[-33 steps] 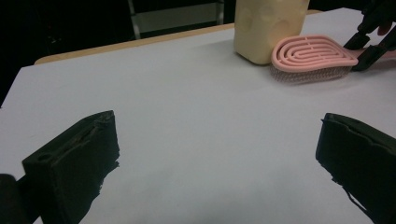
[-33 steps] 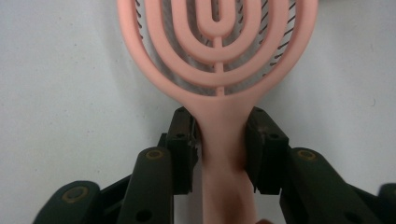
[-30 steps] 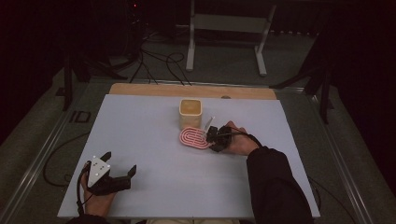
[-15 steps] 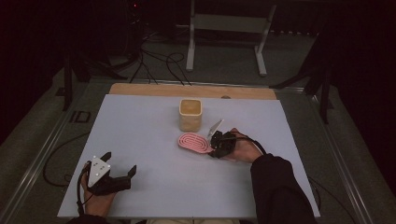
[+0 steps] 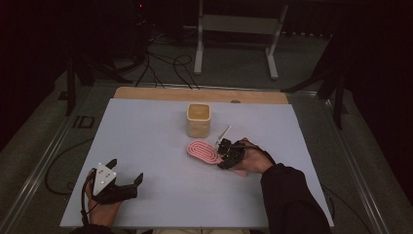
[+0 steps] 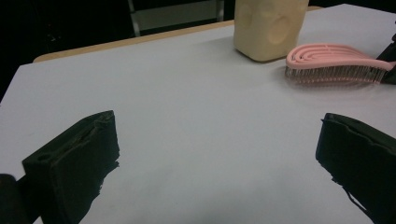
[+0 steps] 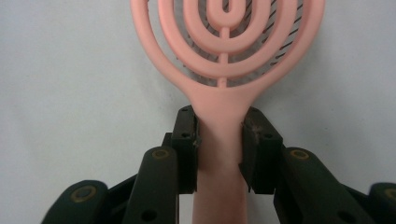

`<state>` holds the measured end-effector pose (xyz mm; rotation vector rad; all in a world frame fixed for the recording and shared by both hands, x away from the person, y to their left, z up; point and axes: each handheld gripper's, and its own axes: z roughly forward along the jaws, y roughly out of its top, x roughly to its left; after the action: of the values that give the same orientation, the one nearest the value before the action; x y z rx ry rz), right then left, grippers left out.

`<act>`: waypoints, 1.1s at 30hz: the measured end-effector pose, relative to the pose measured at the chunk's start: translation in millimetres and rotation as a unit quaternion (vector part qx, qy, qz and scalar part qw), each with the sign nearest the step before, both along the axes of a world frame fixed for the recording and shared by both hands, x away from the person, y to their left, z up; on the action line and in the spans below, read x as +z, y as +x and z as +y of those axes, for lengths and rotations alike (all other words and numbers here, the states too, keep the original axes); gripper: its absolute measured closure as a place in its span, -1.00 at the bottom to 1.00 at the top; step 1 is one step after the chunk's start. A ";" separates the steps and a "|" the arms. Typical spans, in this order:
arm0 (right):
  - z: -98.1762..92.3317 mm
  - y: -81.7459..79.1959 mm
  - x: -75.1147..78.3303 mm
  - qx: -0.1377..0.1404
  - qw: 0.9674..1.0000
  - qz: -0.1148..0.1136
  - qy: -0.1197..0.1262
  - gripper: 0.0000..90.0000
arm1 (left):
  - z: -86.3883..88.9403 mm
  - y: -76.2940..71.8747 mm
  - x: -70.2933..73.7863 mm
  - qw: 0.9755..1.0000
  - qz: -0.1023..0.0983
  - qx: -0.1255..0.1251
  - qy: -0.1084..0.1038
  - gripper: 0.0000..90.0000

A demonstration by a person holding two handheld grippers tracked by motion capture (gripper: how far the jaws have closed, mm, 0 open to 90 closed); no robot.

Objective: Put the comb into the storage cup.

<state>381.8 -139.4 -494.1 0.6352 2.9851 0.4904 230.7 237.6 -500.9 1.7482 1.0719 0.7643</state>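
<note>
Near the front left corner of the table (image 5: 146, 146), your left gripper (image 5: 125, 181) rests in your left hand (image 5: 100, 212), its grey three-cornered plate on top and its jaws pointing toward the right side of the board. Its jaws stand spread wide with nothing between them; in the left gripper view the two black jaws rise at either side with bare white surface in the gap. Farther along, close to the middle of the table and toward the far edge, a tan cup (image 5: 198, 119) stands upright, its opening facing up. Just in front of the cup and a little to its right lies the pink brush (image 5: 202, 151), its ribbed oval back turned up and its bristles down on the table. On the right, your right gripper (image 5: 225, 155) is held by your right hand (image 5: 253, 161), the dark sleeve coming in from the bottom edge. In the right gripper view its jaws are pinching the brush's handle, one pad against each side, just below where the handle widens into the head. A thin pale stick angles up from that gripper toward the cup.
</note>
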 end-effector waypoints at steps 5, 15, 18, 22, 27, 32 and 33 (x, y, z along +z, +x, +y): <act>-2.1 -6.1 -0.1 -0.002 1.000 0.005 0.021 0.56 | 1.0 0.4 -0.1 1.000 0.002 0.002 0.000 -1.00; -15.2 -34.3 5.5 -0.039 0.993 -0.051 0.097 0.56 | -1.0 0.9 -1.3 1.000 0.006 -0.001 0.004 -1.00; -20.8 -39.5 12.0 -0.070 0.986 -0.075 0.130 0.56 | -1.5 1.1 -1.5 1.000 0.007 -0.002 0.005 -1.00; -27.1 -49.9 19.0 -0.102 0.973 -0.110 0.177 0.56 | -1.5 1.2 -1.6 1.000 0.007 -0.002 0.005 -1.00; -33.5 -63.9 21.0 -0.121 0.960 -0.147 0.207 0.56 | -1.6 1.1 -1.7 1.000 0.007 -0.002 0.005 -1.00; -42.2 -73.3 25.4 -0.138 0.945 -0.167 0.246 0.56 | -3.3 1.3 -2.1 1.000 0.009 -0.005 0.010 -1.00; -42.4 -74.3 26.8 -0.139 0.944 -0.170 0.246 0.56 | -3.9 1.6 -2.2 1.000 0.010 -0.006 0.012 -1.00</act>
<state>307.5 -181.8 -467.3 0.8786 2.3986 1.1972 232.2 233.6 -503.1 1.7837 1.0688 0.7568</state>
